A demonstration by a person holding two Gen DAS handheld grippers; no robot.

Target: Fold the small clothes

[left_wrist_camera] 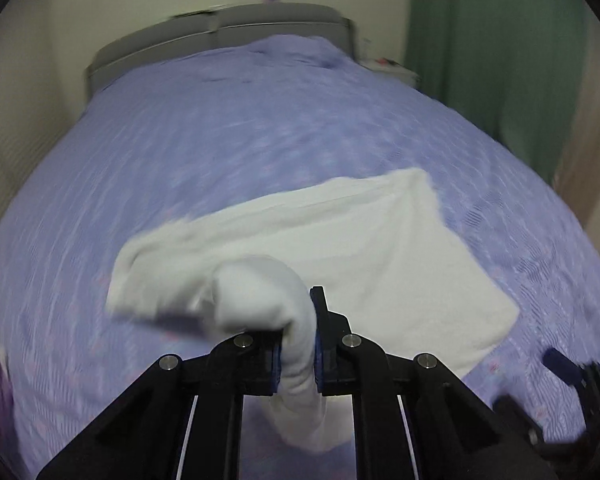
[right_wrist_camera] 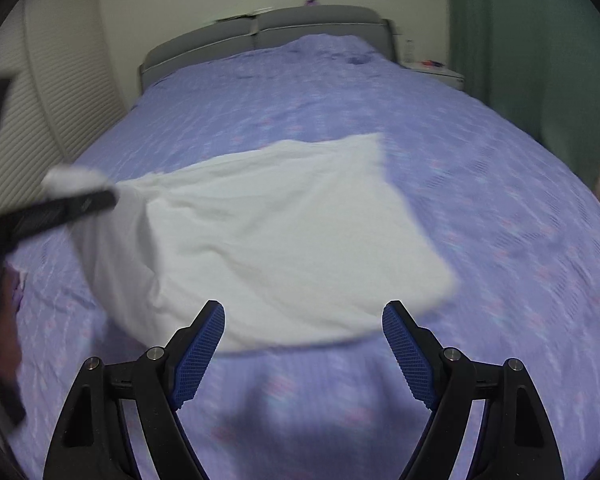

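White cloth (left_wrist_camera: 300,356) bunched between left claw (left_wrist_camera: 297,356) pads.

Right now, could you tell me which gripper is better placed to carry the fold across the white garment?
Left, I would say. The left gripper is shut on a bunched corner of the white garment. The right gripper hangs open and empty near the garment's near edge.

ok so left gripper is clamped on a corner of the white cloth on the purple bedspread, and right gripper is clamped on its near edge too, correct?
Not the right gripper: the right wrist view shows its jaws wide apart, holding nothing. The left gripper does clamp the white cloth on the purple bedspread.
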